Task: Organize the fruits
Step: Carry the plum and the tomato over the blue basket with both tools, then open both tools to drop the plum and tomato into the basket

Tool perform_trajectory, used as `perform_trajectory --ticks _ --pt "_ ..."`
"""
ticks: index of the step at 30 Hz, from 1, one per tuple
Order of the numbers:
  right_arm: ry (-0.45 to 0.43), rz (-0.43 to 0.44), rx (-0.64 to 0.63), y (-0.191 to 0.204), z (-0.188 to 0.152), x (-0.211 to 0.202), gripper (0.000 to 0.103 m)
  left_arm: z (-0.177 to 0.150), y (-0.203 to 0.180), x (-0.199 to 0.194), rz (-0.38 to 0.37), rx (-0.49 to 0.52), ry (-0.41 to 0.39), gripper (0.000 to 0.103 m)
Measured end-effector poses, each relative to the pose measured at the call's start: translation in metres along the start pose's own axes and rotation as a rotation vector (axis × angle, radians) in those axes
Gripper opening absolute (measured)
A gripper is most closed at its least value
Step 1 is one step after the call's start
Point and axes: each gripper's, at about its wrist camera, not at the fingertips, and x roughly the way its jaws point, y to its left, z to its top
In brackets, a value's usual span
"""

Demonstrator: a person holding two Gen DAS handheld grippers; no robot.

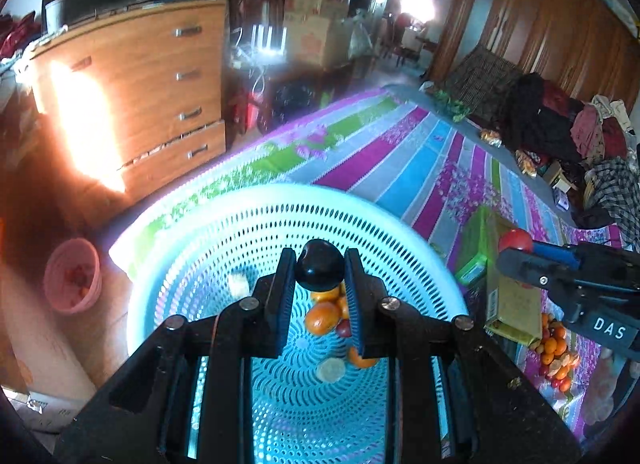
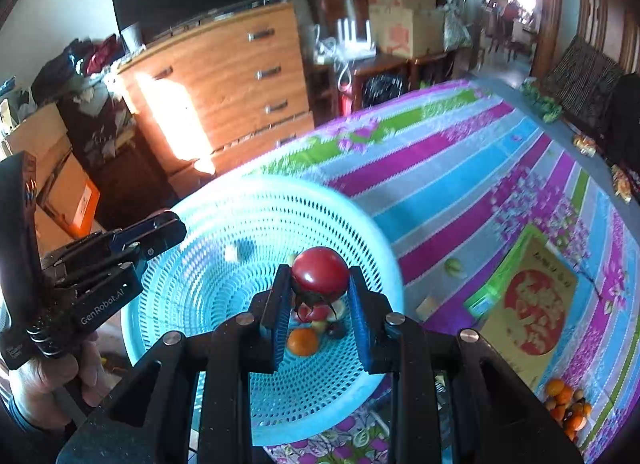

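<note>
My left gripper (image 1: 319, 269) is shut on a dark plum (image 1: 319, 266) and holds it above the light blue perforated basket (image 1: 224, 232). Several oranges (image 1: 322, 318) and small fruits lie in the basket's bottom. My right gripper (image 2: 319, 283) is shut on a red tomato (image 2: 320, 274) and holds it above the same basket (image 2: 224, 224), where an orange (image 2: 303, 342) and other fruits lie. The right gripper with its tomato (image 1: 515, 241) shows at the right of the left wrist view. The left gripper (image 2: 160, 234) shows at the left of the right wrist view.
The basket sits on a striped floral bedsheet (image 2: 460, 168). A yellow-green box (image 2: 528, 304) lies to its right, with a pile of small oranges and fruits (image 2: 568, 408) beyond it. A wooden dresser (image 2: 224, 76) stands at the back. A pink bowl (image 1: 72, 276) is on the floor left.
</note>
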Motion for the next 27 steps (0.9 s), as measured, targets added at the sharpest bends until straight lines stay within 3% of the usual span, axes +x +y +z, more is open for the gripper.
perform_trajectory --ticks 10,27 --pt "0.102 0.014 0.015 0.0 -0.011 0.04 0.032 -0.012 0.019 0.02 0.003 -0.02 0.102 0.025" --pt "0.131 0.019 0.023 0.0 -0.014 0.055 0.032 -0.014 0.027 0.029 0.015 -0.019 0.131 0.025"
